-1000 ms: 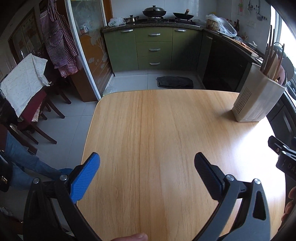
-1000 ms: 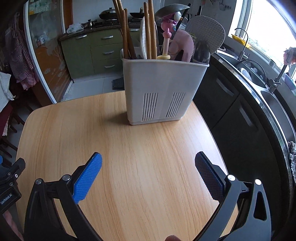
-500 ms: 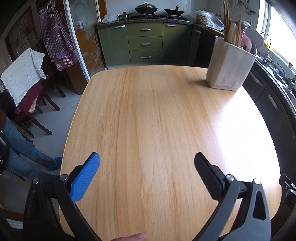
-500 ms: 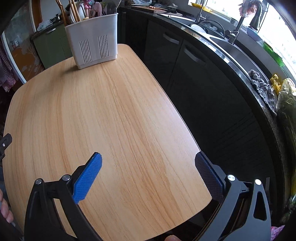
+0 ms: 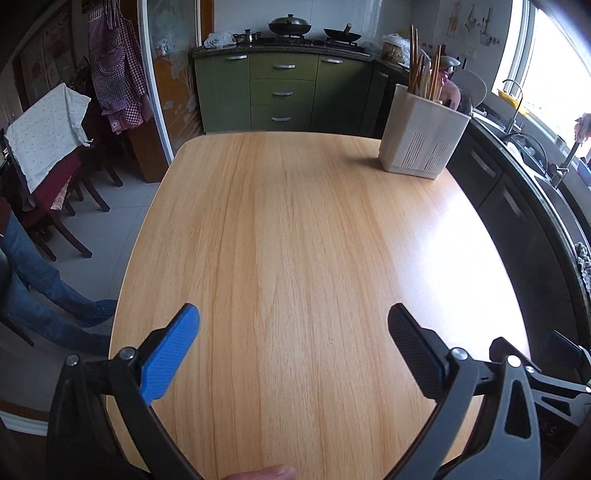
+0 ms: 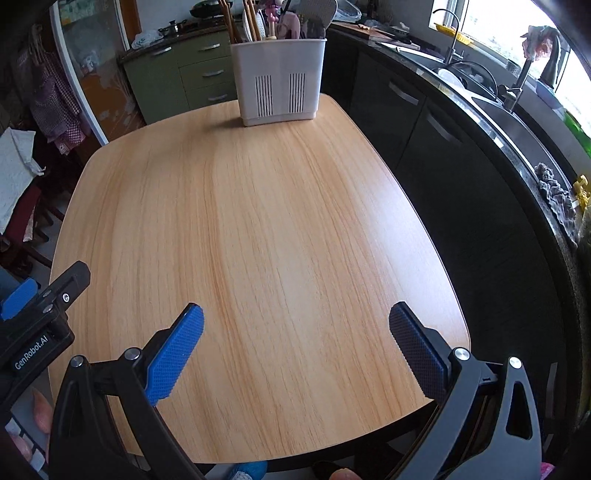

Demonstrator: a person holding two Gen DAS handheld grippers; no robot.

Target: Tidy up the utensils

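The white utensil holder point(image 5: 424, 142), stuffed with chopsticks point(image 5: 416, 61) and spoons, is parked at the far right corner of the wooden table point(image 5: 295, 240). Both the left gripper point(image 5: 293, 345) and right gripper point(image 6: 295, 347) are held wide apart over the near edge, nothing pinched.

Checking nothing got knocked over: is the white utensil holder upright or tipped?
Upright: the utensil holder stands flat on the table, utensils sticking up out of it.
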